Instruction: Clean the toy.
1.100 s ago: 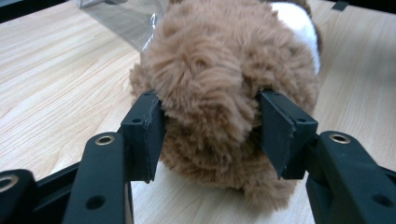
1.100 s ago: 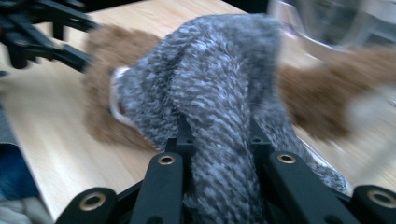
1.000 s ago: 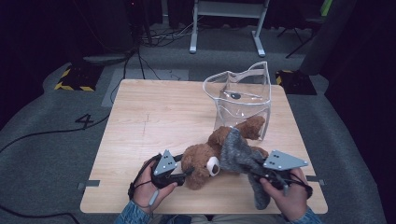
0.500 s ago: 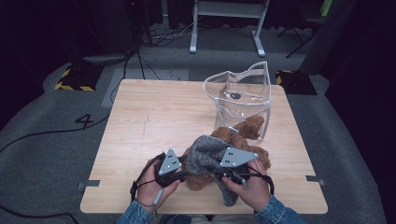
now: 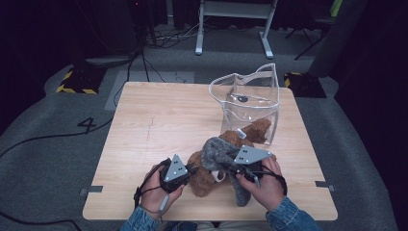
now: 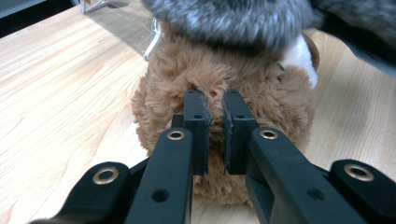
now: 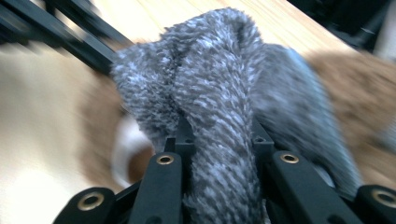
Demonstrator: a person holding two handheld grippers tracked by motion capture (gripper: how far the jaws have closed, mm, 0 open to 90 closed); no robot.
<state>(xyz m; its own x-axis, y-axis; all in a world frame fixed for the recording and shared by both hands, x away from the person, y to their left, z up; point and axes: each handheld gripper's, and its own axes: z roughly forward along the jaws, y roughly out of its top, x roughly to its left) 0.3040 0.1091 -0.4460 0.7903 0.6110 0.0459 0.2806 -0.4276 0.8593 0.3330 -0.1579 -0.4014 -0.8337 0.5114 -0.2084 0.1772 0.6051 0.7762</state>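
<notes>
The bear (image 5: 204, 173) lies at the table's (image 5: 159, 120) near edge. The left gripper (image 6: 212, 100), jaws just closing, pinches its fur; the right gripper (image 7: 219, 135) clamps the grey garment (image 7: 215, 88). Anchor the bear firmly and draw the garment gently over its head.

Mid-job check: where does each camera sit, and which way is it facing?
High view: above the table's near side, looking forward and down; both hands, left tongs and right tongs.
Left gripper view: on the left tongs, looking along jaws pinching the brown plush bear.
Right gripper view: on the right tongs, jaws gripping the grey plush garment.
Shared: bear and garment.
</notes>
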